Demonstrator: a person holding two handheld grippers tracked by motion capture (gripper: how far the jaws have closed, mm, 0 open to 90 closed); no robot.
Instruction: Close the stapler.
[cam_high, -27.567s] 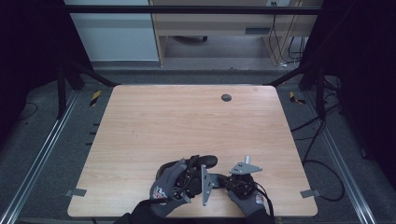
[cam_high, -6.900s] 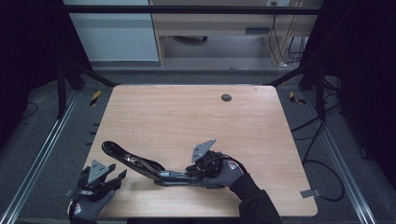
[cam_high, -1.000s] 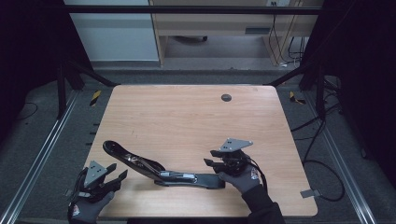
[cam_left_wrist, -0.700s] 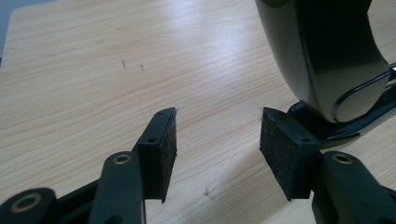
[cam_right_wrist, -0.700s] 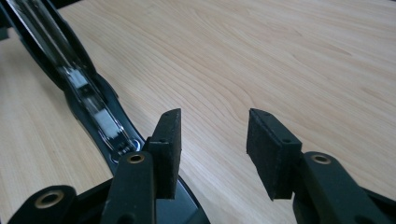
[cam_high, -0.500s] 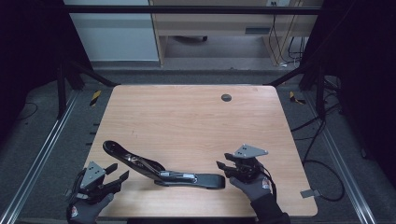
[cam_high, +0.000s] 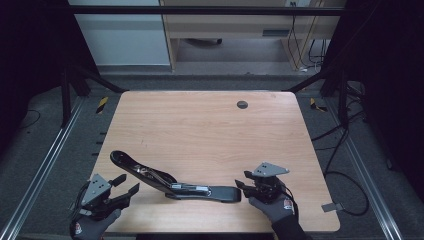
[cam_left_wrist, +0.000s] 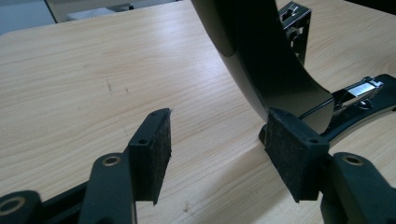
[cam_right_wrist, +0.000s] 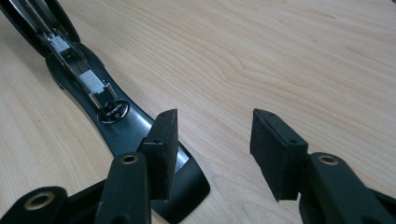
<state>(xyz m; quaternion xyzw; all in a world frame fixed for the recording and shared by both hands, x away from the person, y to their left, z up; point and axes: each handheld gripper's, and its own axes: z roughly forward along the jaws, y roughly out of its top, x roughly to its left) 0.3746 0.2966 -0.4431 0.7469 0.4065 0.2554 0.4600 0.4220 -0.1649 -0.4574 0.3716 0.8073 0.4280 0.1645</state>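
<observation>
Both of your grippers have just been opening and hold nothing: left gripper (cam_high: 125, 186) beside the opened black stapler's (cam_high: 175, 184) raised arm, right gripper (cam_high: 245, 181) at its base end, near the table's (cam_high: 200, 125) front edge.

black stapler (cam_high: 172, 181) swung fully open, flat along the table's near edge

Stapler (cam_left_wrist: 261, 70) top beyond frame edge
</observation>
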